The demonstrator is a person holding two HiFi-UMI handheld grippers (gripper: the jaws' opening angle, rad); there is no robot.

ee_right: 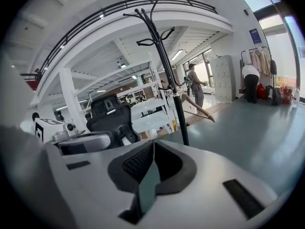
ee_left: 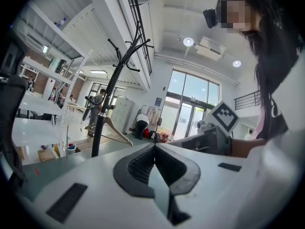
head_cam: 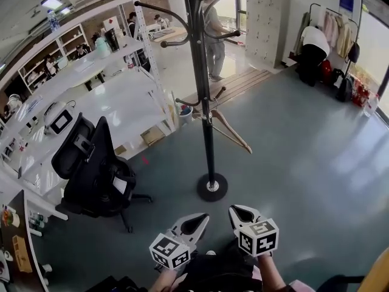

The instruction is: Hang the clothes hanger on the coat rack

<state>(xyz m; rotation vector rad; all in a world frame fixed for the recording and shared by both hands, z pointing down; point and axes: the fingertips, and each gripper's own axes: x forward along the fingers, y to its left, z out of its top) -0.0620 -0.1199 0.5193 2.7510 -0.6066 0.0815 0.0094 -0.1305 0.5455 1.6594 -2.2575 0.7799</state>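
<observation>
The black coat rack (head_cam: 206,102) stands on a round base (head_cam: 212,187) on the grey floor just ahead of me. A wooden clothes hanger (head_cam: 230,131) hangs from one of its low hooks, right of the pole. Both grippers are held low and close together in front of the base, well short of the hanger. My left gripper (head_cam: 199,220) is shut with nothing in it, and so is my right gripper (head_cam: 238,212). The left gripper view shows the rack (ee_left: 108,99) and hanger (ee_left: 113,130) beyond its shut tips (ee_left: 153,147). The right gripper view shows the rack (ee_right: 172,87) and hanger (ee_right: 199,109) too.
A black office chair (head_cam: 91,169) sits left of the rack, next to white desks and shelving (head_cam: 115,102). A person (head_cam: 214,35) stands at the back near white lockers (head_cam: 267,23). A clothes rail with garments and bags (head_cam: 331,41) is at the back right.
</observation>
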